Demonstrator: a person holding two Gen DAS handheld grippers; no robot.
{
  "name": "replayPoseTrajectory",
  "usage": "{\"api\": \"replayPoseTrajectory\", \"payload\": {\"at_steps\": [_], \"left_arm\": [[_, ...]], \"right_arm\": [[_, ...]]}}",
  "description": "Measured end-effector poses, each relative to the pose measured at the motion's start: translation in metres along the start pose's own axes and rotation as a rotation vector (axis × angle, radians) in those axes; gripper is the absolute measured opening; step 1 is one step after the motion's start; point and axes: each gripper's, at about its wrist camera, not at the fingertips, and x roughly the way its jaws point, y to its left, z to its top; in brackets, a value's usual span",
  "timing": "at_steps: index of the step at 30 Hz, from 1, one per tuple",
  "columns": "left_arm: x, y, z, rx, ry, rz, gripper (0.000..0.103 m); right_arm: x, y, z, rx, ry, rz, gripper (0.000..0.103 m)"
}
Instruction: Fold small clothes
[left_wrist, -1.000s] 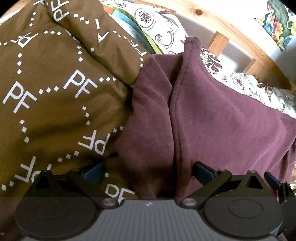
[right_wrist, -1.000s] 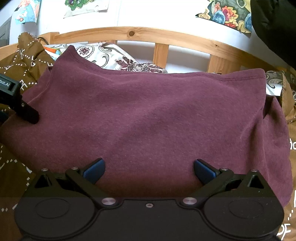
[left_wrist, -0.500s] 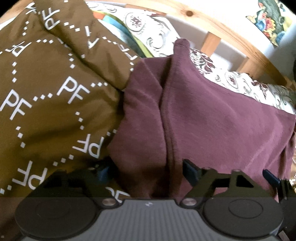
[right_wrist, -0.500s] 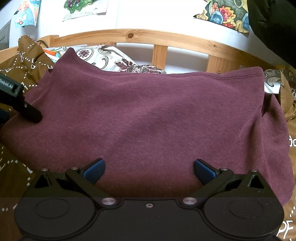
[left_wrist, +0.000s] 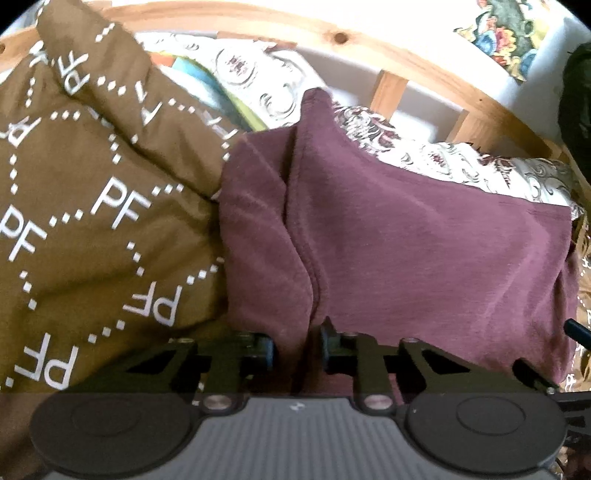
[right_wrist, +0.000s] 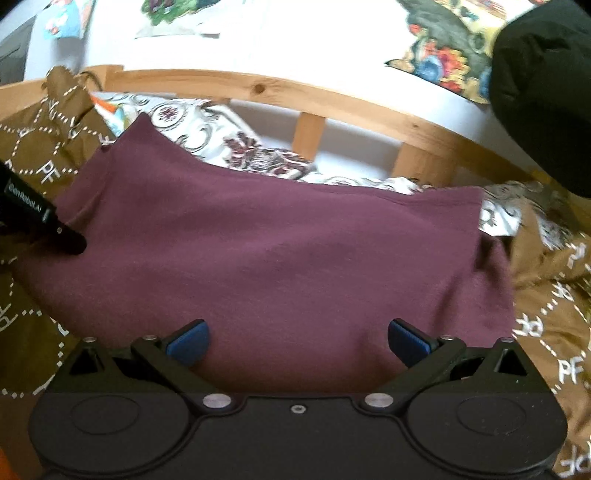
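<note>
A maroon garment (left_wrist: 424, 251) lies spread on a brown "PF" printed duvet (left_wrist: 92, 221); it also fills the right wrist view (right_wrist: 288, 266). My left gripper (left_wrist: 297, 347) is shut on the garment's near left edge, where a seam fold runs up from the jaws. My right gripper (right_wrist: 295, 341) is open, its blue pads (right_wrist: 188, 341) resting over the garment's near edge with nothing pinched. The left gripper's black finger (right_wrist: 48, 225) shows at the garment's left side in the right wrist view.
A wooden slatted bed rail (right_wrist: 310, 107) runs behind the garment. A floral patterned pillow (left_wrist: 443, 158) lies at the far edge. The brown duvet (right_wrist: 554, 332) surrounds the garment on both sides. A dark object (right_wrist: 546, 92) hangs at the upper right.
My left gripper's jaws have closed from wide open onto the garment's left edge. My right gripper stayed open and tilted slightly, with the view shifting.
</note>
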Motion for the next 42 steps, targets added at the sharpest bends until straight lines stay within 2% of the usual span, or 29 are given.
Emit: {"api": "replayPoseTrajectory", "payload": {"at_steps": [7,11,14,19,23,26,30,32,37,39,42], "left_arm": [[-0.027,-0.040,0.017,0.072,-0.043,0.016,0.017],[-0.048,-0.092,0.028,0.214,-0.128,0.010,0.016],[-0.054,-0.136,0.036,0.284,-0.149,-0.024,0.016],[-0.042,-0.206,0.037,0.373,-0.140,-0.085,0.016],[-0.025,-0.248,0.024,0.410,-0.102,-0.116,0.016],[-0.011,-0.267,0.015,0.438,-0.075,-0.113,0.016],[0.007,-0.273,0.000,0.472,-0.029,-0.099,0.018],[0.009,-0.271,-0.004,0.481,-0.019,-0.101,0.022],[-0.002,-0.262,-0.001,0.444,-0.021,-0.154,0.045],[-0.009,-0.263,-0.002,0.466,-0.030,-0.166,0.061],[-0.020,-0.260,-0.002,0.463,-0.029,-0.233,0.071]], "right_arm": [[-0.030,-0.040,-0.016,0.066,-0.033,-0.053,0.102],[-0.039,-0.066,-0.027,0.101,-0.044,-0.088,0.102],[-0.042,-0.084,-0.036,0.144,-0.042,-0.108,0.102],[-0.046,-0.109,-0.052,0.199,-0.037,-0.141,0.102],[-0.054,-0.120,-0.065,0.177,-0.037,-0.176,0.102],[-0.061,-0.127,-0.076,0.161,-0.029,-0.195,0.102],[-0.065,-0.136,-0.086,0.174,-0.011,-0.207,0.102],[-0.065,-0.138,-0.088,0.180,-0.004,-0.211,0.102],[-0.061,-0.137,-0.087,0.173,0.007,-0.214,0.102],[-0.060,-0.135,-0.087,0.174,0.012,-0.213,0.102],[-0.058,-0.132,-0.085,0.177,0.020,-0.211,0.102]]}}
